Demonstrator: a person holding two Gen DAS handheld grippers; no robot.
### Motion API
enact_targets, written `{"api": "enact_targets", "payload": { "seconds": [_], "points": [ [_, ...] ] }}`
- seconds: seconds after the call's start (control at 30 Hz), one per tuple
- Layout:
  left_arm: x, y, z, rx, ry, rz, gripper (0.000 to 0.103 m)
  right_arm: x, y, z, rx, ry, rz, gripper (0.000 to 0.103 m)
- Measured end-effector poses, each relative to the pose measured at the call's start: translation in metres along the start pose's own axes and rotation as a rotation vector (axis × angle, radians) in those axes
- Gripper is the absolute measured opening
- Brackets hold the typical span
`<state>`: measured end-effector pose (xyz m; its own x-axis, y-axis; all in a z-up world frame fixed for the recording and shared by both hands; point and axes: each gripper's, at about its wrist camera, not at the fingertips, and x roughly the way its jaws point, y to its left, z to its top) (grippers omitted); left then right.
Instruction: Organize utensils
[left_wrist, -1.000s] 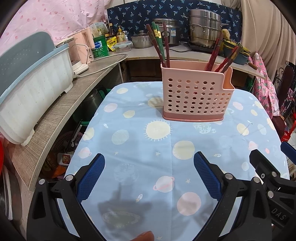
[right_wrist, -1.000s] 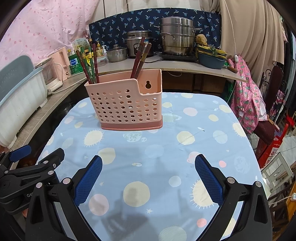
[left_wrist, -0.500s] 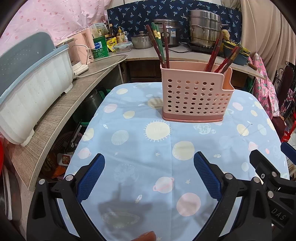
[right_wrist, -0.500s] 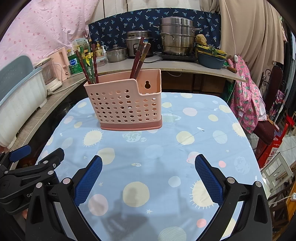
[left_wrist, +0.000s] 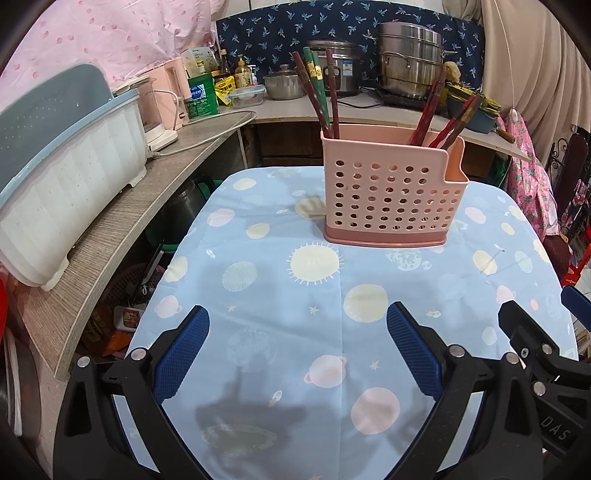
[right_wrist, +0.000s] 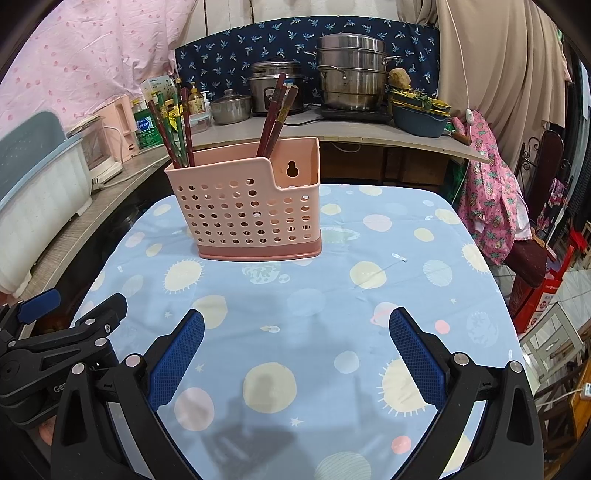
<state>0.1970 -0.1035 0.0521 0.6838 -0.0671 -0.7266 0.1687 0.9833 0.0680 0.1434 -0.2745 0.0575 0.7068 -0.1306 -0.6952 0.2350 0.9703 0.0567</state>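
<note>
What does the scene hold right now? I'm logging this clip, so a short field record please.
setting: table with blue planet-print cloth
holder: pink perforated utensil holder, upright on the cloth
left end of holder: chopsticks, red and green, standing up
right end of holder: red chopsticks, leaning
left gripper: open, empty, above the cloth
right gripper: open, empty, above the cloth
loose utensils on the cloth: none visible
behind: counter with steel pots

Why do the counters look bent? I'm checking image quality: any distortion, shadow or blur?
Left wrist view: fisheye bends the counter; soft tool shadow on the cloth; holder sharp. Right wrist view: same curving at the shelf, dark corners, faint shadow on the cloth; no blur or glare.
</note>
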Motion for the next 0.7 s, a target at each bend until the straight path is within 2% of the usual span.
{"api": "enact_targets", "payload": {
  "seconds": [0.7],
  "points": [
    [0.0000,-0.0059,0.0028,0.012,-0.016,0.010,0.092,0.0031,-0.0060,0.0016,0.002,0.002,-0.006,0.097]
  ]
}}
